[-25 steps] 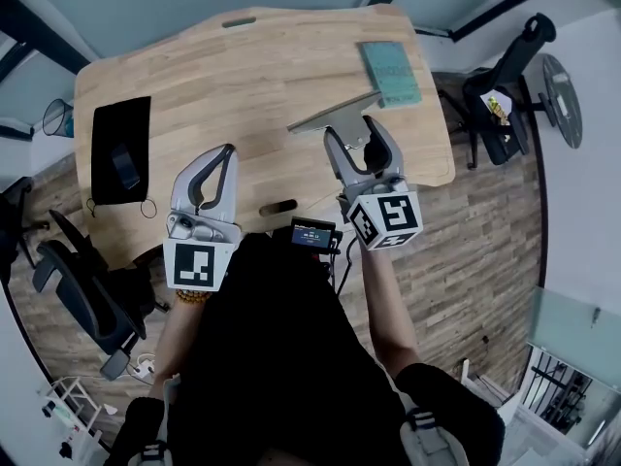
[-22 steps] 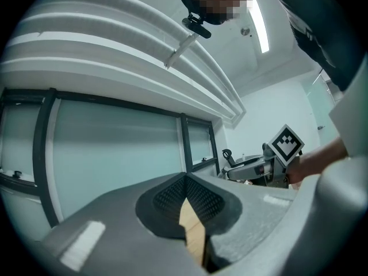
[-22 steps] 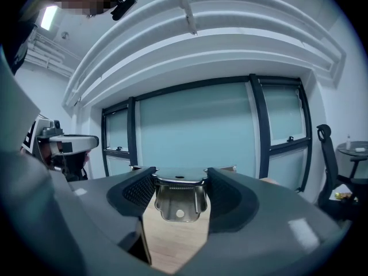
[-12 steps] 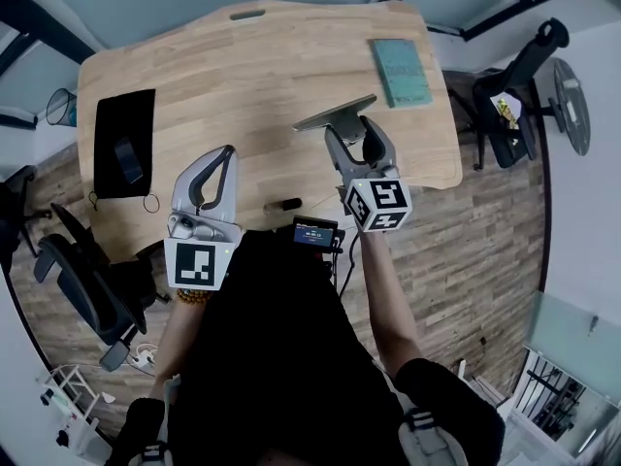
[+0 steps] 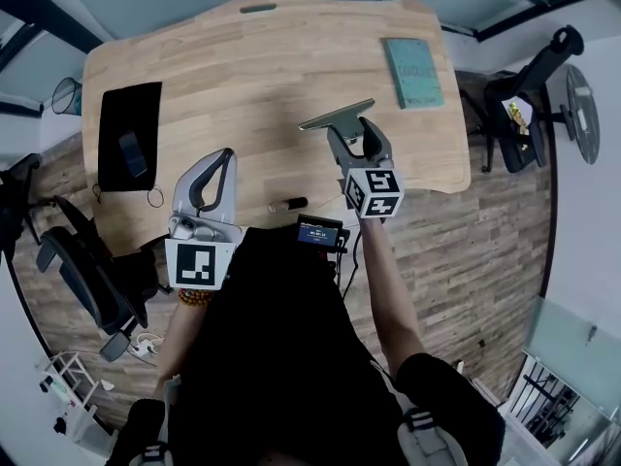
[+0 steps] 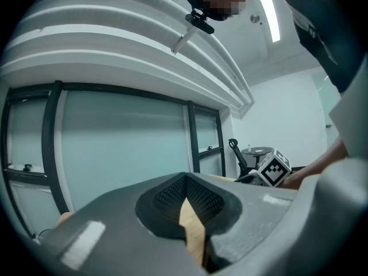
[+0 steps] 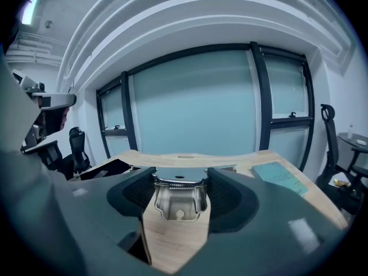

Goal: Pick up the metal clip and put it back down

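The metal clip (image 5: 337,116), a flat silver plate with a spring lever, sticks out past the tips of my right gripper (image 5: 352,132) over the right middle of the wooden table (image 5: 243,76). In the right gripper view the clip (image 7: 179,199) sits between both dark pads, which press on its sides, just above the tabletop. My left gripper (image 5: 227,157) hovers near the table's front edge, its fingers meeting at the tips with nothing in them. The left gripper view shows only a thin wedge of wood between its closed pads (image 6: 172,197).
A black mat (image 5: 129,129) with a dark phone-like object (image 5: 133,151) lies at the table's left. A teal book (image 5: 415,71) lies at the far right. A small dark marker (image 5: 291,204) rests near the front edge. Office chairs (image 5: 82,275) (image 5: 524,100) flank the table.
My right gripper has sunk toward the tabletop with the clip still in its jaws. The left gripper has barely shifted.
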Demonstrator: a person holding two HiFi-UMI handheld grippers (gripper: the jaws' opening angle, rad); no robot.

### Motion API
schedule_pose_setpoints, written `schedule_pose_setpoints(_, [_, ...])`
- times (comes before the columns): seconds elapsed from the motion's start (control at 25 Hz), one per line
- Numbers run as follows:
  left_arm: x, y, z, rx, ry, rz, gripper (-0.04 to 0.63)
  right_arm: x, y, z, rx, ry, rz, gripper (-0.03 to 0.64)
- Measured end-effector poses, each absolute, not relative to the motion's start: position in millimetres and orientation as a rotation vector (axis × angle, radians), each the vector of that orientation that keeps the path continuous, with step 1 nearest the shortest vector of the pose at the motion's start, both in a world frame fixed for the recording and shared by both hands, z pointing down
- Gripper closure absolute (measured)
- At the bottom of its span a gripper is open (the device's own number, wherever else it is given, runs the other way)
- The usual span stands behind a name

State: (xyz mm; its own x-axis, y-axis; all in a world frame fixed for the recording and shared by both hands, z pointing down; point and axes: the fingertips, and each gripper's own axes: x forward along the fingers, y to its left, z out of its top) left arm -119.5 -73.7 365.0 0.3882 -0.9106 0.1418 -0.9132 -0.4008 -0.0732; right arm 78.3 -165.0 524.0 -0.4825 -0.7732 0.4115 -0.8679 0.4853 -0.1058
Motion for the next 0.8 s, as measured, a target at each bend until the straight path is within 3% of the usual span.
schedule_pose_setpoints(0.8, [-110.4, -78.8, 383.4, 2.576, -1.665, 0.335, 0.595, 82.6, -178.6, 633.5, 1.245, -2.31, 0.481, 0.311])
